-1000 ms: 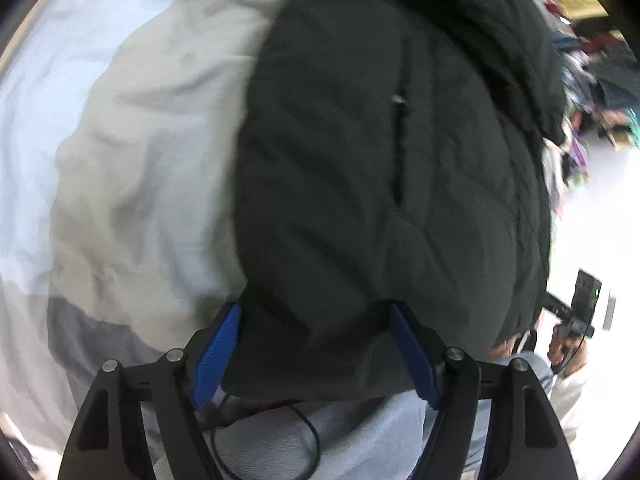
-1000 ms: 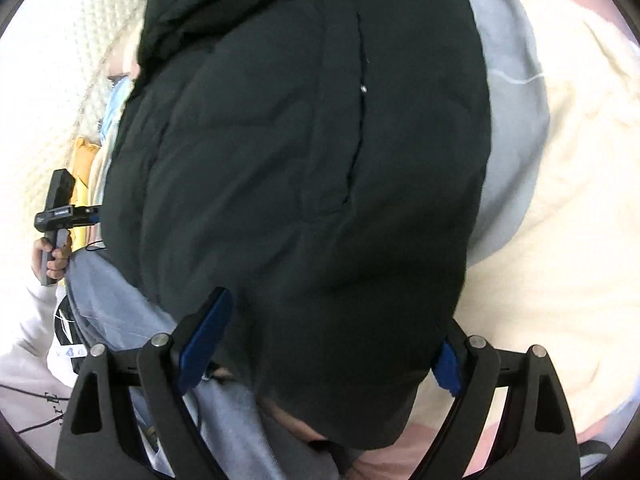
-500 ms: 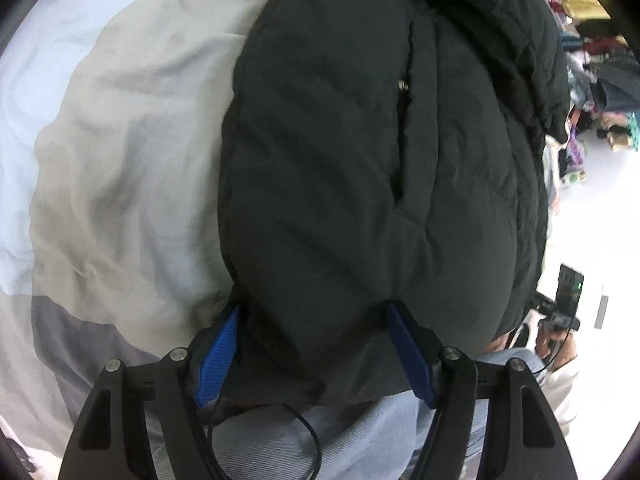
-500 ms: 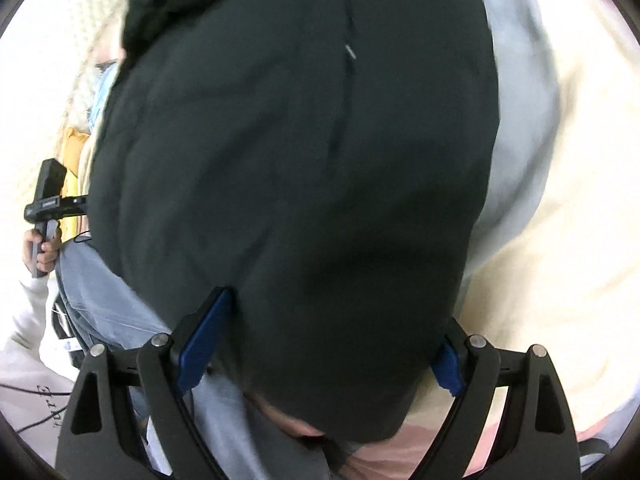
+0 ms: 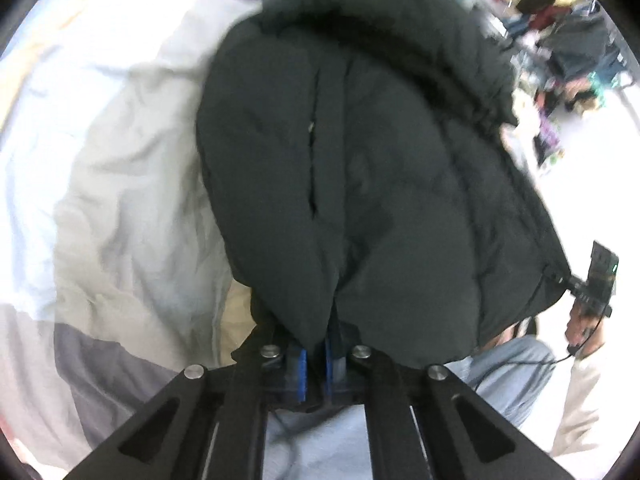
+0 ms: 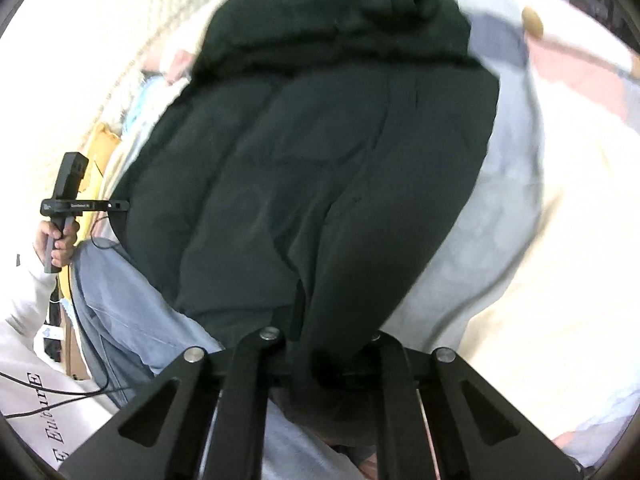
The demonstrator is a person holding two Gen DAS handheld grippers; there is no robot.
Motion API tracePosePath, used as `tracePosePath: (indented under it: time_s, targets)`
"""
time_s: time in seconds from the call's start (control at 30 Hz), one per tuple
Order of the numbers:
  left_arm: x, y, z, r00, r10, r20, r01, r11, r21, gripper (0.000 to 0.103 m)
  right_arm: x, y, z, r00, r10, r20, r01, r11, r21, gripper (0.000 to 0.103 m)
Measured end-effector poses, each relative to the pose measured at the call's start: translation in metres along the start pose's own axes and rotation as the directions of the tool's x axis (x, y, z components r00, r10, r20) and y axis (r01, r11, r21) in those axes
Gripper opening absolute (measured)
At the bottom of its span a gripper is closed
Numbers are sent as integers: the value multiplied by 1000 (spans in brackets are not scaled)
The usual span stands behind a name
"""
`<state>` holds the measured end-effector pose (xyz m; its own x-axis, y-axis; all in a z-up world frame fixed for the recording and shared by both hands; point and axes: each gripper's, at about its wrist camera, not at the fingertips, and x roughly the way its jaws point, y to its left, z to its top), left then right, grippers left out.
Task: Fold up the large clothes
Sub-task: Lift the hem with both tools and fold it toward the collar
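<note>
A large black puffer jacket (image 5: pixel 360 152) with a hood lies on the bed, its near hem bunched toward me. My left gripper (image 5: pixel 314 354) is shut on the hem, its blue pads pinching a fold of fabric. In the right wrist view the same jacket (image 6: pixel 320 168) fills the middle. My right gripper (image 6: pixel 324 360) is shut on the other part of the hem, with fabric draped over its fingertips. Each gripper shows in the other's view, at the right edge (image 5: pixel 596 280) and at the left edge (image 6: pixel 68 200).
The bed has a patchwork duvet in white, beige and grey (image 5: pixel 120 184), with cream and pink patches (image 6: pixel 560 240). My legs in light blue jeans (image 6: pixel 120 312) are below the jacket. A pile of clothes (image 5: pixel 568 48) lies on the floor at far right.
Both grippers were open around the jacket's hem and have now closed on it. The hem has bunched up between the fingers and the views have shifted a little.
</note>
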<state>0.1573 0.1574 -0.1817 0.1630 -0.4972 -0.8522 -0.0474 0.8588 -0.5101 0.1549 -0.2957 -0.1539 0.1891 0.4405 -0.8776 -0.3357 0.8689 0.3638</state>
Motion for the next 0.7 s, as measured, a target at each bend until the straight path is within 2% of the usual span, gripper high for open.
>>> tracePosePath:
  time_s: [0.13, 0.27, 0.47, 0.7]
  targets:
    - [-51, -14, -9, 993, -32, 117, 32, 999, 7, 4, -34, 6, -4, 996, 1, 84, 0, 1000, -5, 9]
    - [-98, -18, -21, 980, -54, 194, 53, 999, 7, 4, -63, 20, -17, 988, 19, 156, -17, 1000, -11, 9]
    - [-158, -22, -59, 961, -91, 263, 90, 996, 13, 4, -108, 34, -48, 967, 61, 247, -60, 998, -14, 8]
    - [-219, -24, -115, 938, -133, 320, 131, 991, 26, 3, -164, 63, -105, 930, 100, 353, -102, 995, -15, 9]
